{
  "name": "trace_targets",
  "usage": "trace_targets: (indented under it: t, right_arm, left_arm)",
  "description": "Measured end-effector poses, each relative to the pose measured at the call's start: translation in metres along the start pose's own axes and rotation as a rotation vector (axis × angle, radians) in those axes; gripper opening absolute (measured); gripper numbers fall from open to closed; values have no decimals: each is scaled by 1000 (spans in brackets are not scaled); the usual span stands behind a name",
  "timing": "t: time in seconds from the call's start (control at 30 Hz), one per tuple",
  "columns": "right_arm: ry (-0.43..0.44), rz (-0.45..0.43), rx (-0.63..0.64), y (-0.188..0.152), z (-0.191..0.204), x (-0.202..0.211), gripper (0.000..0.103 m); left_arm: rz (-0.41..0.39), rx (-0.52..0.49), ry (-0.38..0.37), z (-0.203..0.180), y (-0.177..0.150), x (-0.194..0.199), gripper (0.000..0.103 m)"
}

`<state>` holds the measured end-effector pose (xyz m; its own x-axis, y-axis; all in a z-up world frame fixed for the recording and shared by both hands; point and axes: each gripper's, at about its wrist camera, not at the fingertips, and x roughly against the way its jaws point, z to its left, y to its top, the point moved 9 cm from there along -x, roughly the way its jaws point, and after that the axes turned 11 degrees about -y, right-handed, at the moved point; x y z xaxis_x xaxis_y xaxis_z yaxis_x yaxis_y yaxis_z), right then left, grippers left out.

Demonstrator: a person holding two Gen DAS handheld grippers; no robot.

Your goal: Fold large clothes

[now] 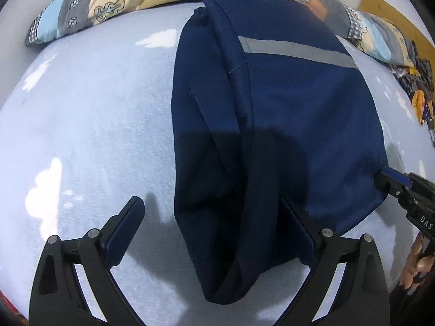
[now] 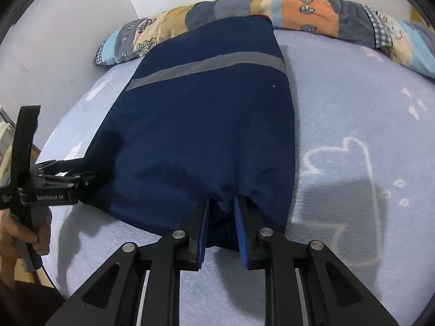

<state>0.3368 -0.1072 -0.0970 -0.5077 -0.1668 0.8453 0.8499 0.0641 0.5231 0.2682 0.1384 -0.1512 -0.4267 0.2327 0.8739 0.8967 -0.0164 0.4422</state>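
Navy garment point(image 2: 206, 125) lies lengthwise on pale blue bed point(image 1: 81, 125), grey stripe near far end, patchwork quilt point(image 2: 307, 11) beyond. Right claw point(image 2: 221, 212) pinched on near hem. Left claw point(image 1: 214, 231) spread wide over near-left edge, gripping nothing. Advice: bite both corners evenly, lift together, keep hem taut. Readable: "GenRobot.AI" on left tool, "DAS" on right.

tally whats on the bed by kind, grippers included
navy garment with a grey reflective stripe: 1
patchwork quilt along the far edge: 1
light blue bed sheet: 1
grippers: 2, the left gripper open, the right gripper pinching the garment's near edge
total: 5
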Motion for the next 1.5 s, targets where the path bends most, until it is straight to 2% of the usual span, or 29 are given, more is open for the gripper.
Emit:
trace_targets:
  t: [0.03,0.1,0.23,0.3,0.33,0.4,0.47,0.57,0.63,0.73,0.77,0.87,0.97,1.07,1.13,1.17,1.23,1.27,1.3,1.33,1.4,1.5]
  right_arm:
    - [17,6,-21,0,-2,0,20]
    - [26,11,-33,0,-2,1,20]
    - [84,37,-95,7,-5,16,22]
    - [130,-31,-109,29,-6,38,24]
    - [122,-69,-111,40,-10,46,24]
    - [73,-117,-104,70,-17,54,32]
    - [26,-128,-96,103,-22,49,38]
    - [-14,-105,-108,157,-23,17,38]
    - [-25,-79,-121,180,-22,-11,38]
    - [-59,-1,-118,195,-19,-58,36]
    - [-79,26,-115,196,-23,-75,39]
    - [-109,91,-135,189,-37,-106,51]
    - [-110,132,-182,180,-50,-112,73]
    - [-17,108,-235,173,-50,-87,62]
    - [-48,43,-188,164,-50,-54,60]
    - [-65,-7,-142,158,-46,-33,60]
    - [-62,-51,-90,137,-37,0,60]
    - [-40,-69,-71,124,-30,14,53]
    - [-11,-69,-47,110,-21,26,43]
    - [11,-59,-27,95,-12,34,39]
    - [43,-59,-3,74,5,43,23]
    - [51,-29,24,36,22,37,22]
  left_arm:
    - [3,11,-12,0,1,3,98]
    - [-41,12,-18,0,11,17,98]
    - [-220,45,-97,-5,49,54,98]
    - [-263,70,-130,-7,63,60,98]
    - [-286,88,-133,-7,74,62,98]
    - [-326,140,-112,-4,92,61,98]
    - [-318,188,-101,-5,104,49,98]
    - [-295,201,-89,-1,123,24,98]
    - [-267,224,-63,8,125,7,98]
    - [-195,269,-41,25,119,-28,98]
    - [-192,279,-41,30,117,-35,98]
    - [-191,302,-73,36,112,-44,99]
    - [-192,312,-85,37,110,-41,100]
    - [-205,326,-99,37,109,-27,100]
    - [-230,325,-103,35,112,-19,100]
    - [-246,314,-84,34,110,-10,100]
    - [-260,275,-43,30,104,6,100]
    - [-265,262,-36,28,102,10,100]
    - [-268,251,-34,17,100,15,100]
    - [-271,240,-36,4,96,20,100]
    - [-267,224,-44,-24,87,27,100]
    - [-205,165,-72,-80,64,25,100]
